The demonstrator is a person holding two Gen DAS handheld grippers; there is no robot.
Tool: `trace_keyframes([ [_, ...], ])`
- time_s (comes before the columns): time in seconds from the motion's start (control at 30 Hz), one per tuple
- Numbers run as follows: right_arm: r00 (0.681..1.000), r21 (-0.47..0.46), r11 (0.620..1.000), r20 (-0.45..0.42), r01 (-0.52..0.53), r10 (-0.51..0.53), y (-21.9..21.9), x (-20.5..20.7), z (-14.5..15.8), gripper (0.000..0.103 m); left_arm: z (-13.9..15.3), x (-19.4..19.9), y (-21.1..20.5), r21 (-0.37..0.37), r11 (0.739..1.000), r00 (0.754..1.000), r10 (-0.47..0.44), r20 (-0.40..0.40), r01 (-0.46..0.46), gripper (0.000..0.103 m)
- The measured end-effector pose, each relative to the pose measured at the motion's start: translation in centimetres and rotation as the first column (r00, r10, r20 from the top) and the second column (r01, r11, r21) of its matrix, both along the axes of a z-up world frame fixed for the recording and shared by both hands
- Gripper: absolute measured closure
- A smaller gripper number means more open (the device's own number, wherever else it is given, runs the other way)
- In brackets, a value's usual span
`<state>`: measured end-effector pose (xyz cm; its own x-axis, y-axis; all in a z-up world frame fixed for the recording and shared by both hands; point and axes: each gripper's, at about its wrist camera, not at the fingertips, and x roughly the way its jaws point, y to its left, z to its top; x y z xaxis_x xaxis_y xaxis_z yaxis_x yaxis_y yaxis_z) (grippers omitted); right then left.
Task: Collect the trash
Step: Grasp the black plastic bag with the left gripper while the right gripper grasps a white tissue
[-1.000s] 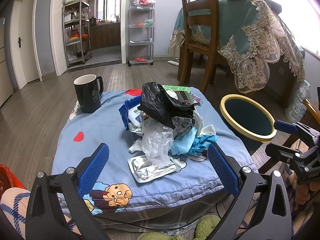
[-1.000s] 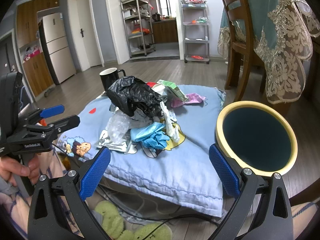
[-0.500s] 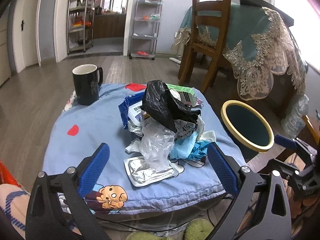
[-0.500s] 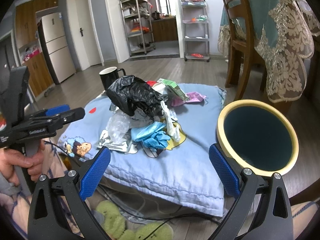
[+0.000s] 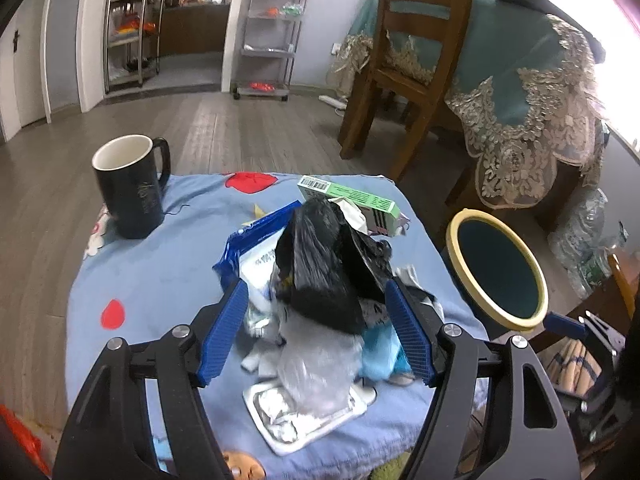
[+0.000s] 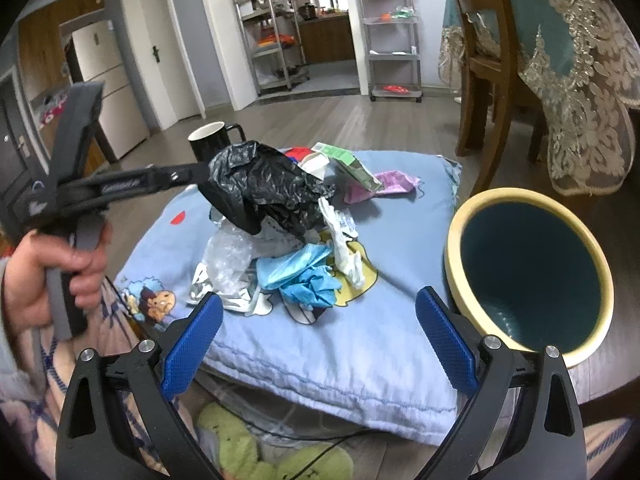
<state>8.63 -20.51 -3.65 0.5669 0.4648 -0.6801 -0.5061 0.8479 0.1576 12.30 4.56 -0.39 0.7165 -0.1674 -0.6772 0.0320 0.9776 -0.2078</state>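
Trash pile (image 5: pixel 320 292) sits mid blue cushion (image 5: pixel 152 264): crumpled black bag (image 5: pixel 320 256) on top, clear plastic (image 5: pixel 316 376), foil pouch (image 5: pixel 296 420), blue glove (image 6: pixel 308 276), green box (image 5: pixel 352 196) around it. Left tool (image 5: pixel 316 332) reaches into pile, blue pads either side of black bag, jaws just closing, not yet visibly pressing on it. Right tool (image 6: pixel 320 344) hovers spread and empty before cushion edge. Yellow-rimmed bin (image 6: pixel 532 272) just right of cushion. Black mug (image 5: pixel 128 184) at cushion's far left corner.

Black bag (image 5: pixel 320 268) on blue cartoon-print cushion (image 5: pixel 160 264); teal bin (image 6: pixel 528 272), cream rim.
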Motion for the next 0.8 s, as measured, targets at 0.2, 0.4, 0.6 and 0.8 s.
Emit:
trace_keyframes([
  [0.2, 0.999, -0.01, 1.0, -0.048, 0.015, -0.015, 0.5, 1.4, -1.4, 0.008, -1.2, 3.0, -0.1, -0.067, 0.997, 0.999, -0.03, -0.011, 0.029, 0.037],
  [0.4, 0.995, -0.005, 0.999, -0.088, 0.036, -0.037, 0.7, 2.6, -2.3, 0.012, -2.2, 3.8, -0.6, -0.079, 0.994, 0.997, -0.07, -0.015, 0.069, 0.07],
  [0.6, 0.992, 0.016, 0.997, -0.1, 0.074, -0.072, 1.4, 5.3, -2.0, 0.027, -1.7, 2.8, 0.2, -0.094, 0.994, 0.998, -0.054, 0.029, 0.056, 0.085],
  [0.8, 0.99, -0.022, 0.998, -0.129, 0.059, -0.062, 4.1, 8.7, -3.2, 0.051, -1.3, 1.8, 0.4, -0.104, 0.992, 0.995, -0.068, 0.067, 0.075, 0.088],
])
